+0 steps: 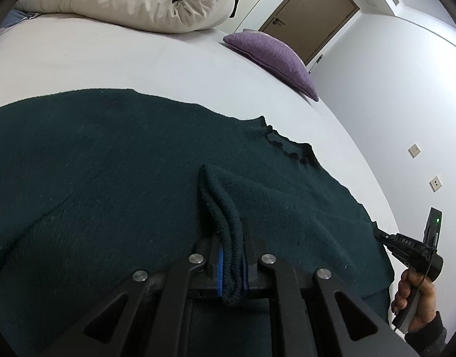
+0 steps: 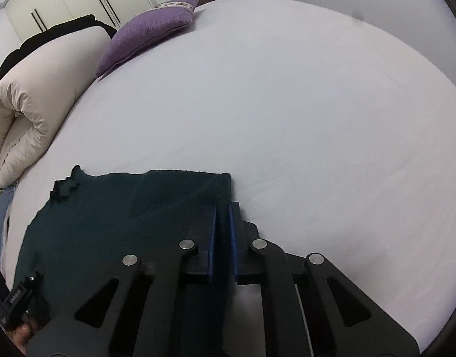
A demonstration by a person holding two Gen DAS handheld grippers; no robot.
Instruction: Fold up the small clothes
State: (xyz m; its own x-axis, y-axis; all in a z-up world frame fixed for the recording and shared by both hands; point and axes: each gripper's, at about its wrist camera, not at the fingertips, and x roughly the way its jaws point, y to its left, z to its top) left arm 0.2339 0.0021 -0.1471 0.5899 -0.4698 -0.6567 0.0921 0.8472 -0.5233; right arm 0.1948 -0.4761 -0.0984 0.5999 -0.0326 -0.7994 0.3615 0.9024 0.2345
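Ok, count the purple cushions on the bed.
1. The purple cushion lies at the bed's far edge, beside the rolled beige duvet, well beyond the dark green sweater. Others may lie out of view.

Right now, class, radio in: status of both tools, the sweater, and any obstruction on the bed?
Left tool shut on sweater fold. Right tool shut on sweater edge. Pillow and duvet well clear.

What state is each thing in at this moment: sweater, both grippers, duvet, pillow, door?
Dark green sweater: spread flat on the bed, edges pinched at two places.
Left gripper: shut on a raised fold of the sweater.
Right gripper: shut on the sweater's corner edge.
Beige duvet: folded, lying on the bed.
Purple pillow: lying flat on the bed.
Brown door: closed.
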